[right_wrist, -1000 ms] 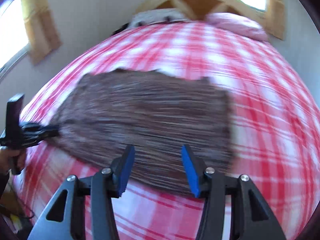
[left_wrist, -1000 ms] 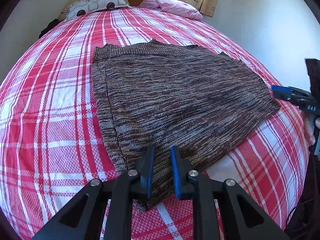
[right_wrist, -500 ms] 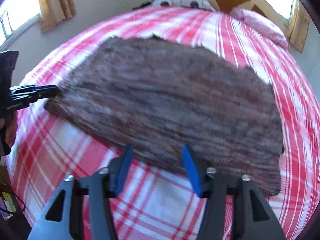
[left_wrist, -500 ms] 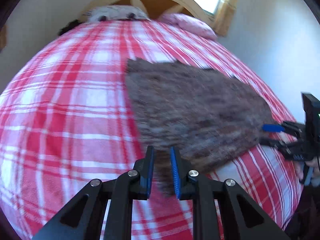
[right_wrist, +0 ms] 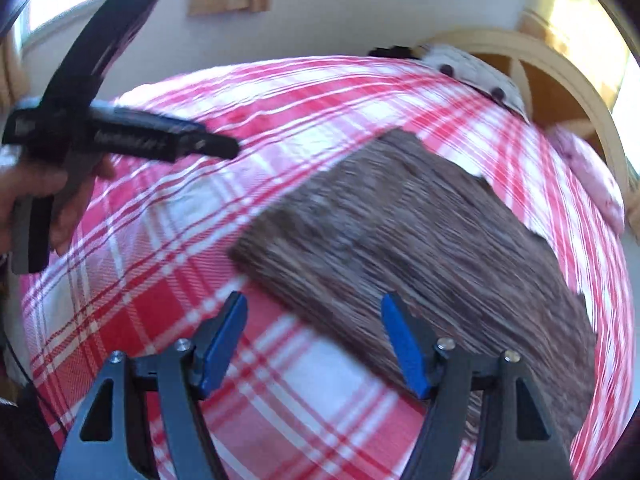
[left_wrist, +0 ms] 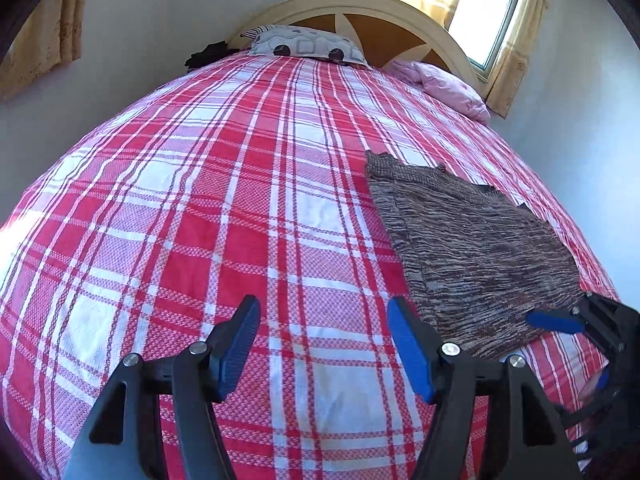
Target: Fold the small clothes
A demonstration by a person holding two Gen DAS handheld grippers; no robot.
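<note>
A brown and grey knitted garment [left_wrist: 472,248] lies flat on the red and white plaid bed [left_wrist: 224,208]; the right wrist view shows it blurred [right_wrist: 420,248]. My left gripper [left_wrist: 324,344] is open and empty, above bare bedspread to the left of the garment. It also shows in the right wrist view [right_wrist: 224,146], held off to the left above the bed. My right gripper [right_wrist: 314,340] is open and empty, over the garment's near edge. It also shows in the left wrist view [left_wrist: 576,344] at the garment's near right corner.
A patterned pillow [left_wrist: 308,42] and a pink pillow [left_wrist: 448,90] lie at the curved headboard [left_wrist: 360,12]. A window with curtains [left_wrist: 492,8] is behind on the right. A wall [left_wrist: 580,140] runs close along the bed's right side.
My left gripper has opened, let go of the garment and swung away to the left. The garment now lies flat. My right gripper has moved in over its near edge.
</note>
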